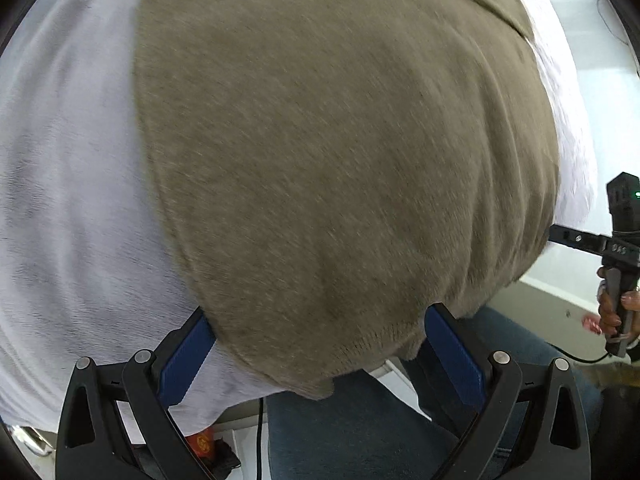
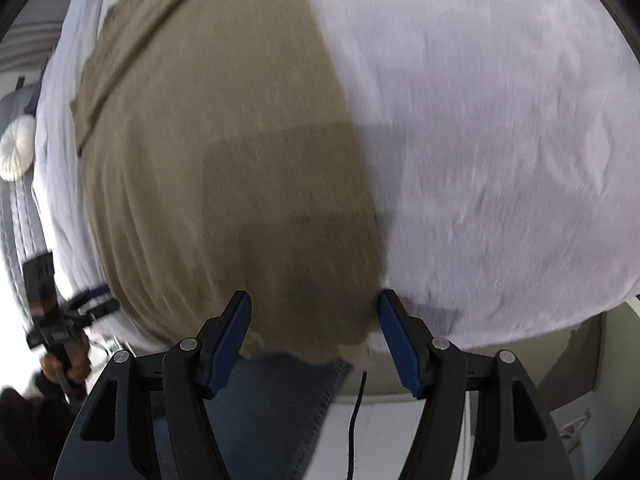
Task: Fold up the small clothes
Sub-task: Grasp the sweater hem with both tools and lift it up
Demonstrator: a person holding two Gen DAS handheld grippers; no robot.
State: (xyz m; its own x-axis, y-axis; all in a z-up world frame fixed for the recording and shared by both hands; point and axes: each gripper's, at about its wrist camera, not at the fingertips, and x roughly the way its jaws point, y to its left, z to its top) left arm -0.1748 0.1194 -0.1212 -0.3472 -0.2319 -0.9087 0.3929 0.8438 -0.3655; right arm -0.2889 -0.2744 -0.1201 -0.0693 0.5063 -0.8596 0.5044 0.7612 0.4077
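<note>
Surroundings only, both wrist views

White sheet [image 1: 68,208] covers the surface ahead of the fingers on both sides, creased, blurred. Blue denim fabric [image 1: 360,432] lies below and behind the fingertips, between the finger bases; stitched edge visible in the right wrist view. Thin black cable [image 2: 354,420] runs down beside the denim. Round white pleated cushion [image 2: 17,152] far to the left of the fingers, resting on grey quilted bedding [image 2: 16,236].
</note>
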